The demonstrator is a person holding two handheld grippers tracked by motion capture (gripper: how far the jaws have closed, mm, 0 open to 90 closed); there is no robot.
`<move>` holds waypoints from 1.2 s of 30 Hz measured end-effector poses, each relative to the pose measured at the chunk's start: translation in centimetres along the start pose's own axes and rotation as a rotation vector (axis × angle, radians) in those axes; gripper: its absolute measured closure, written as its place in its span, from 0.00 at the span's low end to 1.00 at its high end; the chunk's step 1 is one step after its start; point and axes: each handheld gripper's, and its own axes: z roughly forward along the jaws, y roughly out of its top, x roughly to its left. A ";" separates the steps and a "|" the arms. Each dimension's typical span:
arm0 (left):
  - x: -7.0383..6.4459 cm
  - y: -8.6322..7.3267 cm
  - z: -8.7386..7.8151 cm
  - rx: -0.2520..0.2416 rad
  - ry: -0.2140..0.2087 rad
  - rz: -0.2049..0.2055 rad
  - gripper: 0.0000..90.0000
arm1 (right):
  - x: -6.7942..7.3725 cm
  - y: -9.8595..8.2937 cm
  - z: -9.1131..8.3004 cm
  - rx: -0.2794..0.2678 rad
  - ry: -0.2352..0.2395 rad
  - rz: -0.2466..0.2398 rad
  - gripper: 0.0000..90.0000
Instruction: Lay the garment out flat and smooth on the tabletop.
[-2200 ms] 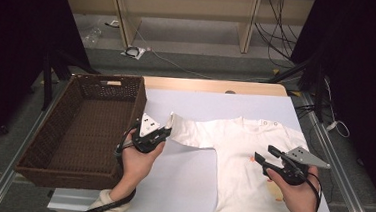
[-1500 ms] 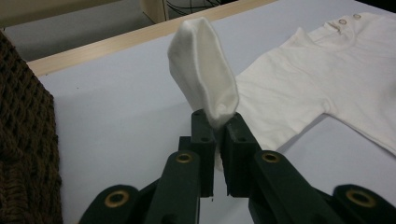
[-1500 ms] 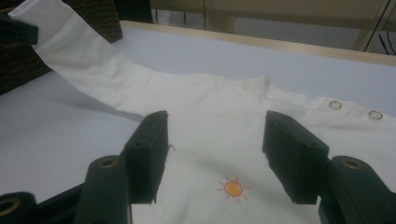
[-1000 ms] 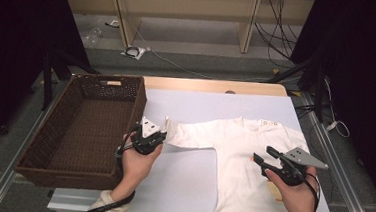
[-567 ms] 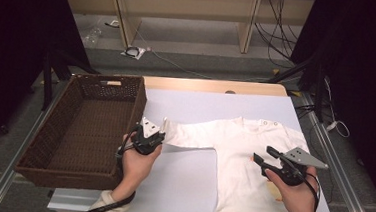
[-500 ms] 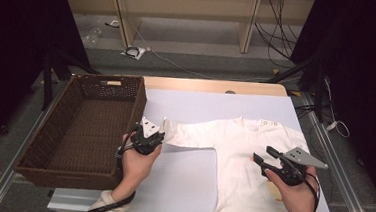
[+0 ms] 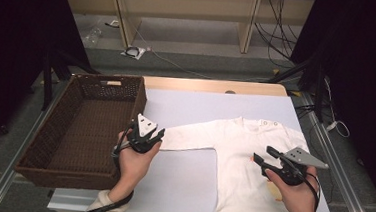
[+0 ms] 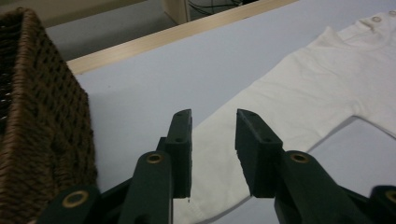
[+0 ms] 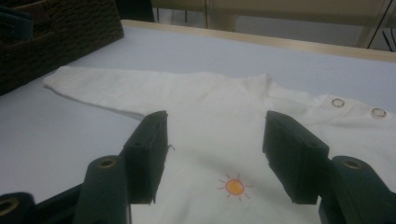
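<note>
A white long-sleeved baby shirt (image 7: 252, 155) lies flat on the pale table, with one sleeve (image 7: 188, 138) stretched toward the basket. My left gripper (image 7: 158, 133) is open just over the cuff; in the left gripper view its jaws (image 8: 212, 135) straddle the sleeve (image 8: 289, 98) without closing on it. My right gripper (image 7: 261, 156) is open and wide above the shirt's body. The right gripper view has it (image 9: 217, 125) over the chest, near a small orange sun print (image 9: 233, 186) and two snap buttons (image 9: 338, 102).
A dark brown wicker basket (image 7: 49, 126) stands at the table's left, close beside the left gripper, and its wall (image 8: 32, 116) fills the left of the left gripper view. The table's wooden far edge (image 7: 212, 85) runs behind. Metal rails (image 7: 342, 172) border the sides.
The sleeve end, raised near the left gripper earlier, now lies flat on the table. The left gripper has drawn back slightly toward the person. The right gripper has hardly moved.
</note>
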 end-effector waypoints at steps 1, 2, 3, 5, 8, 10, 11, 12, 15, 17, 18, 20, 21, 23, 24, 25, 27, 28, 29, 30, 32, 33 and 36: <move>-0.2 0.0 0.0 -0.006 -0.016 0.004 0.72 | 0.0 0.0 0.0 0.001 -0.001 0.001 0.46; -0.3 0.0 0.0 -0.010 -0.034 0.005 0.70 | 0.0 0.0 0.0 0.000 0.000 0.003 0.46; -0.5 0.0 0.0 -0.012 -0.055 0.001 0.68 | 0.0 0.0 -0.1 0.001 0.002 0.002 0.46; -1.0 -0.1 0.0 -0.012 -0.109 -0.031 0.62 | -0.1 0.0 -0.1 0.007 0.004 -0.002 0.45; -1.9 -0.4 -0.2 0.006 -0.163 -0.037 0.51 | -0.1 0.0 -0.2 0.022 0.016 0.000 0.45; -2.4 -0.8 -0.5 0.011 -0.207 -0.037 0.42 | -0.2 0.0 -0.2 0.024 0.029 -0.006 0.45; -2.7 -1.0 -0.7 0.015 -0.234 -0.031 0.38 | -0.2 0.0 -0.3 0.022 0.035 -0.008 0.44; -3.0 -1.2 -0.8 0.014 -0.258 -0.026 0.33 | -0.2 0.0 -0.3 0.021 0.040 -0.008 0.43; -3.8 -2.1 -1.4 0.014 -0.308 -0.017 0.17 | -0.3 -0.2 -0.4 0.025 0.051 -0.030 0.38; -4.1 -2.6 -1.7 0.008 -0.328 -0.016 0.13 | -0.5 -0.3 -0.5 0.036 0.053 -0.041 0.36; -4.2 -2.7 -1.7 0.010 -0.335 -0.016 0.09 | -0.6 -0.4 -0.6 0.037 0.054 -0.049 0.35; -4.4 -3.0 -1.7 0.011 -0.341 -0.014 0.04 | -0.6 -0.6 -0.6 0.041 0.055 -0.056 0.33; -4.4 -3.1 -1.6 0.014 -0.339 -0.014 0.02 | -0.7 -0.6 -0.7 0.045 0.051 -0.065 0.33; -4.4 -3.1 -1.5 0.014 -0.337 -0.018 0.00 | -0.7 -0.7 -0.7 0.041 0.047 -0.070 0.31; -4.4 -3.1 -1.5 0.015 -0.333 -0.021 0.00 | -0.8 -0.7 -0.7 0.040 0.047 -0.071 0.31; -4.4 -3.2 -1.5 0.016 -0.331 -0.020 0.00 | -0.8 -0.7 -0.7 0.040 0.044 -0.071 0.30; -4.3 -3.2 -1.4 0.017 -0.332 -0.020 0.00 | -0.8 -0.8 -0.7 0.040 0.041 -0.071 0.30; -4.3 -3.3 -1.4 0.018 -0.330 -0.017 0.00 | -0.9 -0.8 -0.6 0.043 0.042 -0.073 0.29; -4.3 -3.3 -1.4 0.020 -0.332 -0.016 0.00 | -0.8 -0.9 -0.5 0.044 0.040 -0.076 0.29; -4.3 -3.3 -1.4 0.020 -0.337 -0.016 0.00 | -0.8 -0.9 -0.5 0.044 0.039 -0.075 0.29; -4.3 -3.3 -1.3 0.022 -0.341 -0.013 0.00 | -0.8 -0.9 -0.4 0.043 0.039 -0.077 0.29; -4.3 -3.3 -1.3 0.022 -0.344 -0.014 0.00 | -0.8 -0.9 -0.4 0.044 0.038 -0.077 0.29; -4.4 -3.4 -1.2 0.027 -0.348 -0.009 0.00 | -0.8 -1.0 -0.4 0.049 0.034 -0.073 0.29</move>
